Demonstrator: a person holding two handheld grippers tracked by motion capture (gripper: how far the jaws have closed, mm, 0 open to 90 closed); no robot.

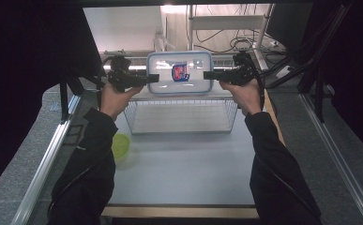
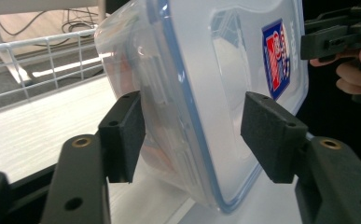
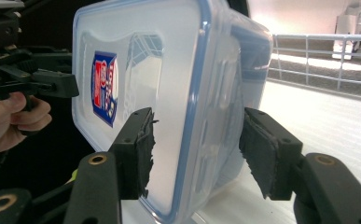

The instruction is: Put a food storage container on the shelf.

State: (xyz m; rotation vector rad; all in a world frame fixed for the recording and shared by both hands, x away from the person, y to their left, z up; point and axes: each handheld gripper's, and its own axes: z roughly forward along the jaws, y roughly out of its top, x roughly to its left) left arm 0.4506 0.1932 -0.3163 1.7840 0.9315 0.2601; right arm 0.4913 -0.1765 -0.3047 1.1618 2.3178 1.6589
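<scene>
Translucent plastic food container (image 1: 179,72) with a blue-rimmed clip lid, rectangular with rounded corners. It is lifted between the two grippers, above the top of a white wire basket (image 1: 183,116) that stands on the desk (image 1: 184,164). Its long axis runs straight from one pair of fingers to the other, across the person's body. The lid faces toward the high camera, so the container sits tipped up on its long edge rather than flat.

Left gripper (image 1: 152,78): fingers (image 2: 122,135) spread to either side of the container's short end, one on the base side and one on the lid side. A gap shows at the lid-side pad, and contact on the base side cannot be told.

Right gripper (image 1: 208,75): fingers (image 3: 134,151) straddle the opposite short end, the lid-side pad against or just beside the lid, the other close to the base wall. Whether they pinch cannot be told.

Label (image 2: 277,58): a red, white and blue sticker at the middle of the lid, between the two sets of fingers. Its writing is too blurred to read.

Also present: a lime-green bowl (image 1: 120,146) on the desk, below the left forearm.
</scene>
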